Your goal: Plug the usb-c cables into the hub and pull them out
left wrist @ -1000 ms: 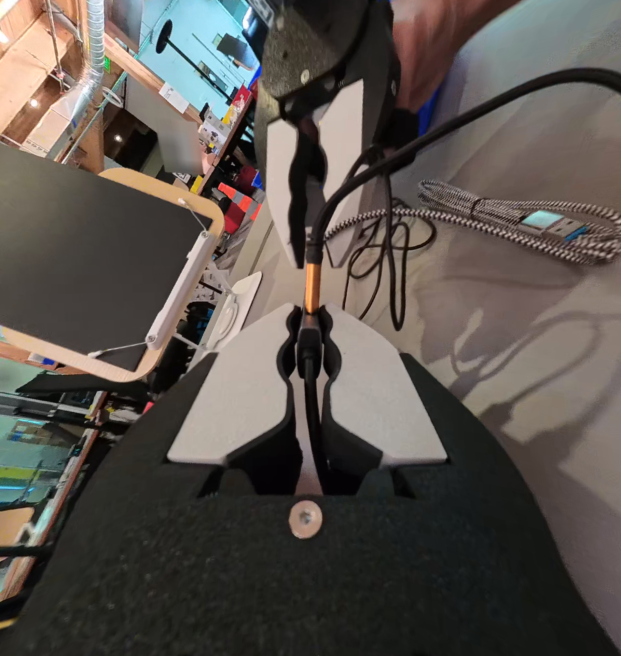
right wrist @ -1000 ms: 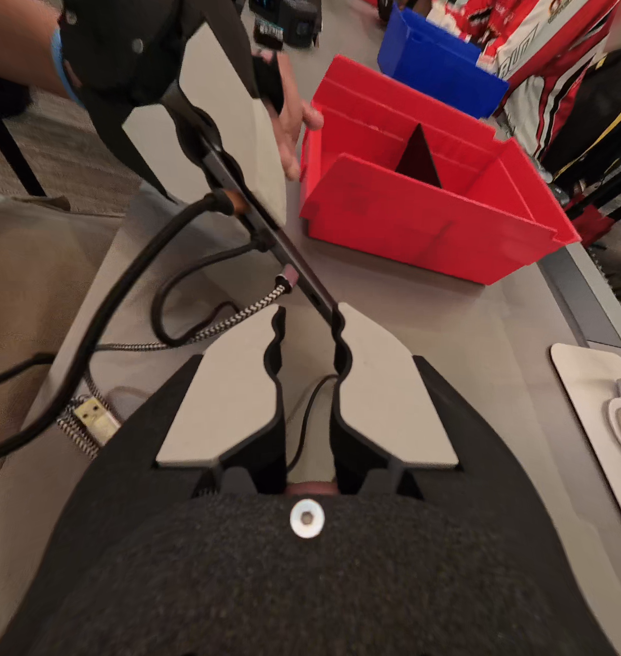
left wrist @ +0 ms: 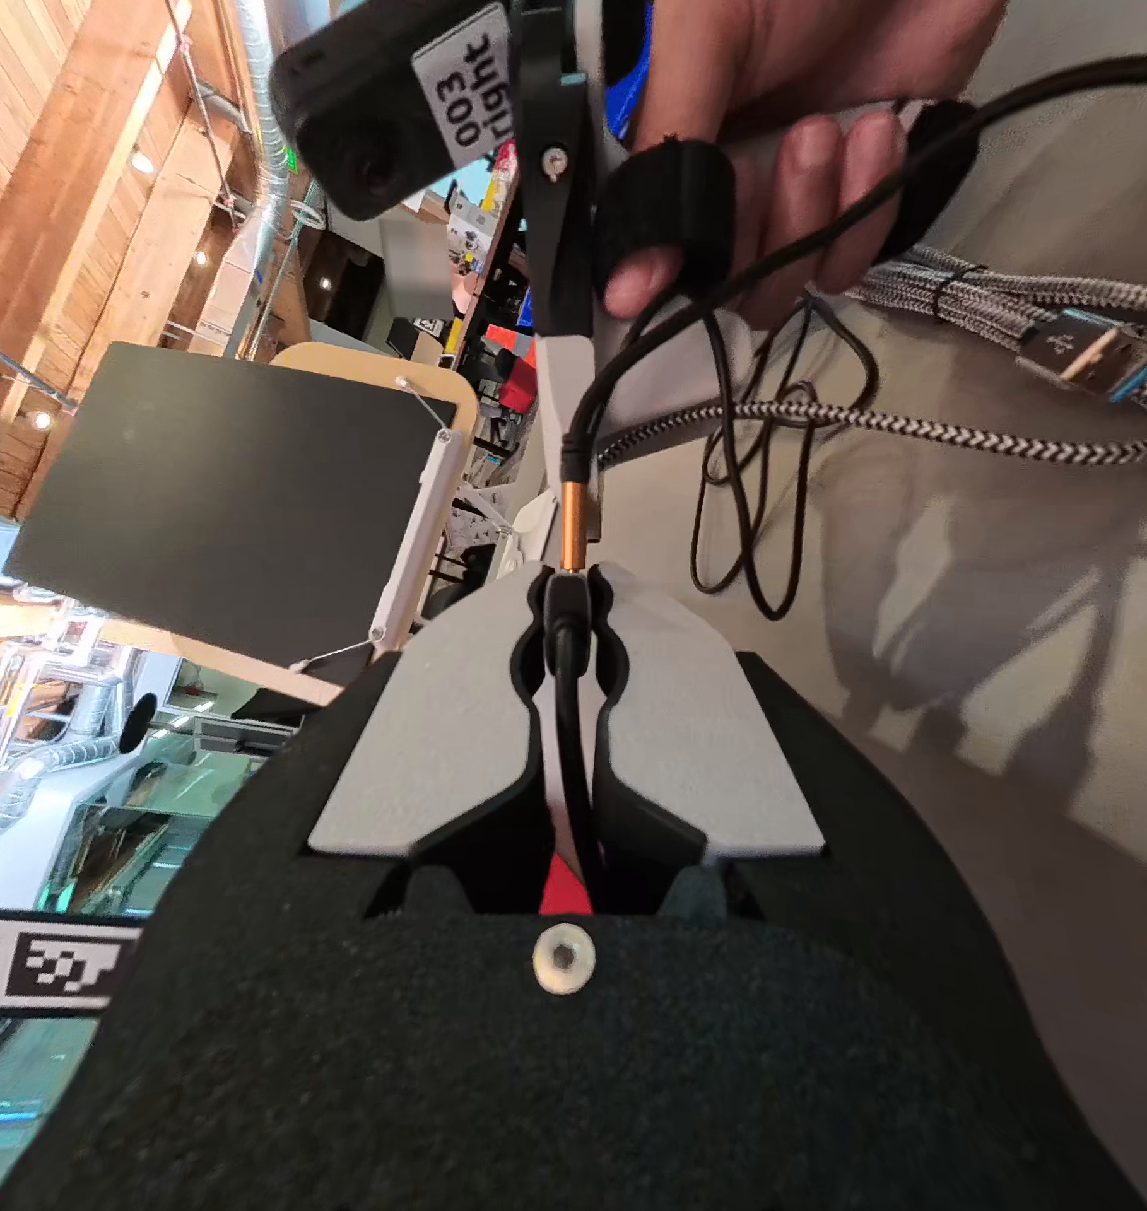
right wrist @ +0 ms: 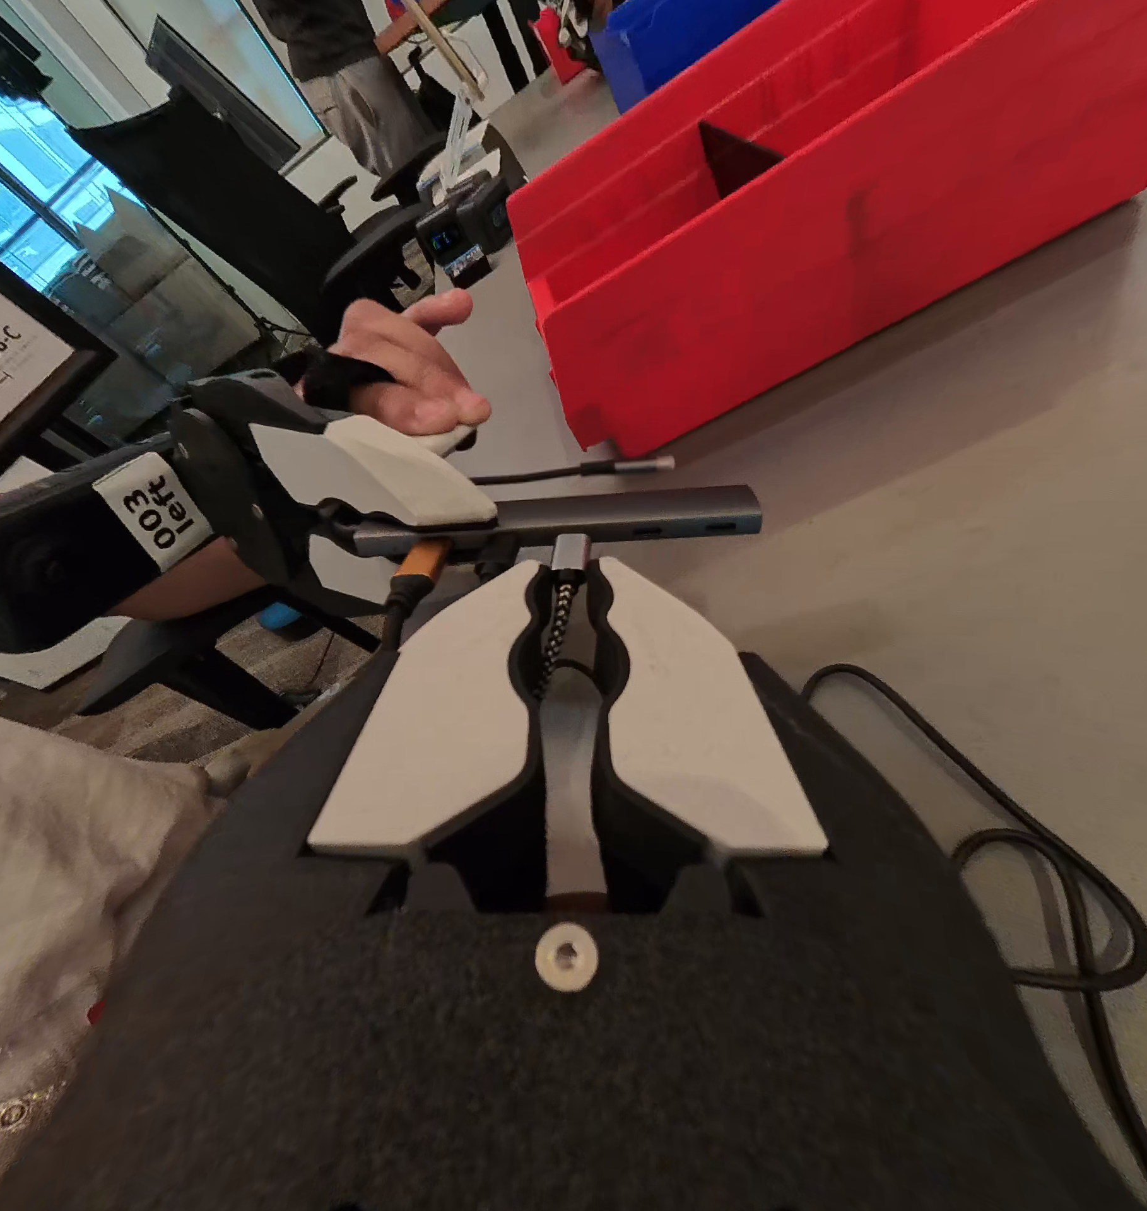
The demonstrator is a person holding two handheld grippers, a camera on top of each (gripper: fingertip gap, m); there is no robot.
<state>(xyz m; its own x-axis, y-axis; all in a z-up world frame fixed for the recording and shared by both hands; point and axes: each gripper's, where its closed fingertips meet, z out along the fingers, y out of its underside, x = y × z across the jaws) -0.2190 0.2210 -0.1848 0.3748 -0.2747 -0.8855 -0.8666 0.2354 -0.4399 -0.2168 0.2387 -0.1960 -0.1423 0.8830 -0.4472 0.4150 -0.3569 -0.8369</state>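
Note:
A slim grey hub (right wrist: 656,512) is held level above the table. My left gripper (left wrist: 567,580) is shut on the hub's near end, and the hub's black lead (left wrist: 574,753) runs back between its fingers. It also shows in the right wrist view (right wrist: 485,518), clamped on the hub's left end. A black cable's orange plug (right wrist: 426,560) sits in the hub's side beside it (left wrist: 572,524). My right gripper (right wrist: 569,567) is shut on the grey plug (right wrist: 569,547) of a braided cable (right wrist: 554,622), which meets the hub's side. Two more ports (right wrist: 682,529) are open to its right.
A red bin (right wrist: 820,282) and a blue bin (right wrist: 662,52) stand at the back of the grey table (right wrist: 885,622). A loose plug (right wrist: 626,466) lies before the red bin. A bundled braided cable (left wrist: 990,308) and thin black loops (left wrist: 748,524) lie on the table. Both grippers' tips are close together, under 4 cm apart.
My right gripper has closed on the braided cable's plug and brought it against the hub's side. The left gripper keeps its hold on the hub and has turned it level.

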